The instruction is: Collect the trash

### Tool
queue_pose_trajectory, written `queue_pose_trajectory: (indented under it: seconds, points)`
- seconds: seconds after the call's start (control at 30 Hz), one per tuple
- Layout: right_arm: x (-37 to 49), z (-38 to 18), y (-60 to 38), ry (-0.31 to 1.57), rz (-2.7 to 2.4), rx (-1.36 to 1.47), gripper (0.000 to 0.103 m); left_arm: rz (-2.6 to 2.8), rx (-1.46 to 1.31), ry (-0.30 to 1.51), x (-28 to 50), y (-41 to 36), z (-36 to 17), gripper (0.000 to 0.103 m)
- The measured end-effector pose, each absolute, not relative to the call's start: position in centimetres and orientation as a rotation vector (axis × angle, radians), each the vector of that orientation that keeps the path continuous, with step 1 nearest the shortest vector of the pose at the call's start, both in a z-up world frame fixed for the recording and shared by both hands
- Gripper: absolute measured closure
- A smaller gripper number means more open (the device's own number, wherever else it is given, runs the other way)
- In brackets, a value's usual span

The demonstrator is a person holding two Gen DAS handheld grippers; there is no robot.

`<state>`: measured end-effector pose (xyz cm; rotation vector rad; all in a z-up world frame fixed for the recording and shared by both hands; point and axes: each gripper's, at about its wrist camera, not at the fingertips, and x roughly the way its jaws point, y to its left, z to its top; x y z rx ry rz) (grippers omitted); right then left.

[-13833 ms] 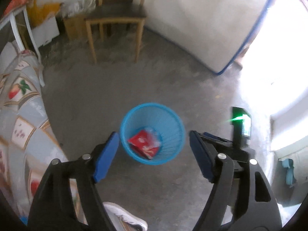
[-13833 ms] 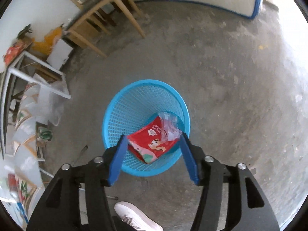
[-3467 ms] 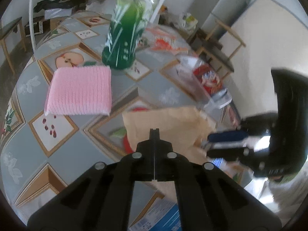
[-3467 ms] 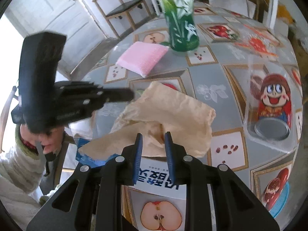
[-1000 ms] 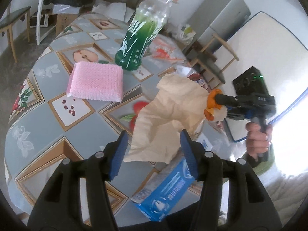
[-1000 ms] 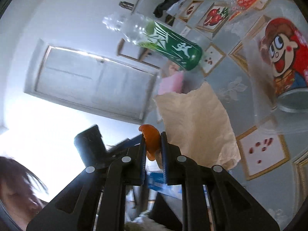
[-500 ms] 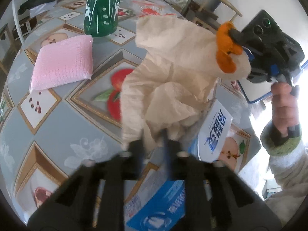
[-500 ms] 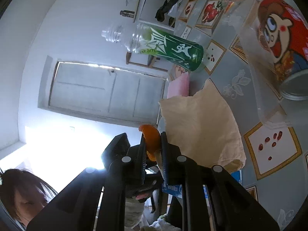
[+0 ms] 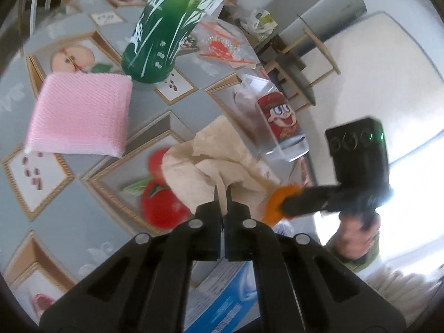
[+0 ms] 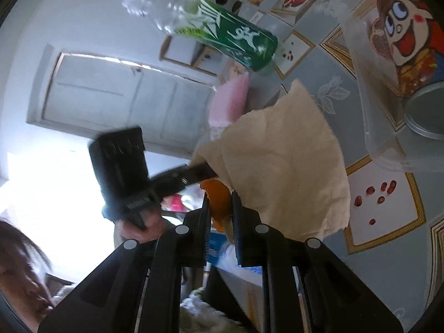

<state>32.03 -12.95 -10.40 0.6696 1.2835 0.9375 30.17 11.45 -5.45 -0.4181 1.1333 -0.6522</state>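
Observation:
A crumpled beige paper napkin (image 9: 199, 166) hangs just above the fruit-patterned tablecloth (image 9: 55, 208). My left gripper (image 9: 221, 194) is shut on its near fold. In the right wrist view the napkin (image 10: 277, 161) spreads out ahead, and my right gripper (image 10: 219, 197) is shut on an orange peel (image 10: 219, 199) together with the napkin's corner. The left gripper (image 10: 205, 170) reaches into the napkin's left edge there. From the left wrist view the right gripper (image 9: 288, 205) holds the orange peel (image 9: 274, 201) at the napkin's right end, with a hand below it.
On the table stand a green bottle (image 9: 158, 36), a pink sponge (image 9: 80, 116), a clear cartoon-printed cup (image 9: 277, 119) and a clear red-printed wrapper (image 9: 222, 47). A blue packet (image 9: 222, 291) lies at the near table edge. A wooden chair (image 9: 299, 63) stands beyond.
My left gripper went from open to shut on the napkin as it moved forward and down. The napkin now hangs lower. The right gripper has kept its grip on the peel.

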Motion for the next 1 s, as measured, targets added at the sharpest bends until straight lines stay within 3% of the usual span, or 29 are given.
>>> queue_pose_trajectory:
  seconds: [0.37, 0.77, 1.0]
  points:
    - [32.2, -11.6, -10.8, 1.323, 0.9, 0.507, 0.089, -0.679, -0.495, 1.255, 33.8, 8.8, -7.3, 0.102]
    - [31.5, -11.5, -9.3, 1.307, 0.894, 0.417, 0.089, -0.639, -0.155, 1.374, 36.3, 3.4, -8.1, 0.08]
    - [29.0, -9.7, -9.4, 1.252, 0.895, 0.399, 0.088, -0.638, -0.05, 1.371, 36.8, 1.4, -7.7, 0.079]
